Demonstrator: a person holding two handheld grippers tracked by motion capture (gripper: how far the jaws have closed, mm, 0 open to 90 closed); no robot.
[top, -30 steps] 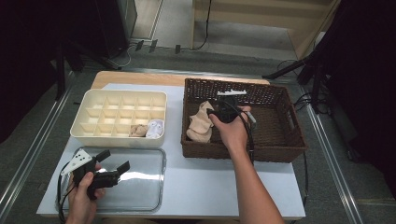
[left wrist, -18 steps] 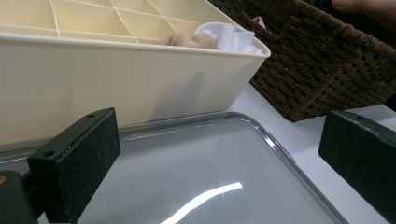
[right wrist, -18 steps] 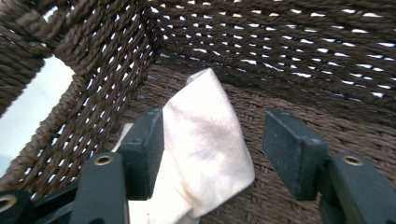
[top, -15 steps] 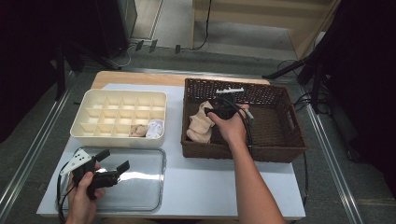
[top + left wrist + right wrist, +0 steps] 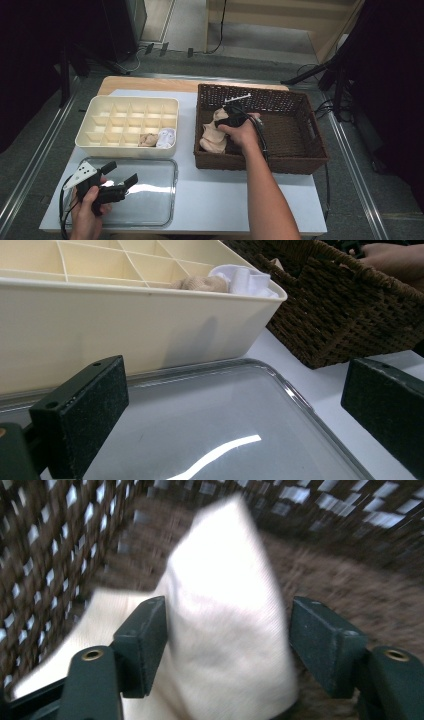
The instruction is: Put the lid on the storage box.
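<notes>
Beige folded cloth (image 5: 225,625) lies in the wicker basket (image 5: 300,160), between my right gripper's (image 5: 227,640) just-widened jaws; I should sink lower, then close squarely. Left gripper (image 5: 235,435) hovers agape over the clear tray (image 5: 210,405).

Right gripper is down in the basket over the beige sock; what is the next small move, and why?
Probably close the right gripper. Its fingers stand open on either side of the raised fold of the beige sock in the wicker basket, not yet pressing it.
</notes>
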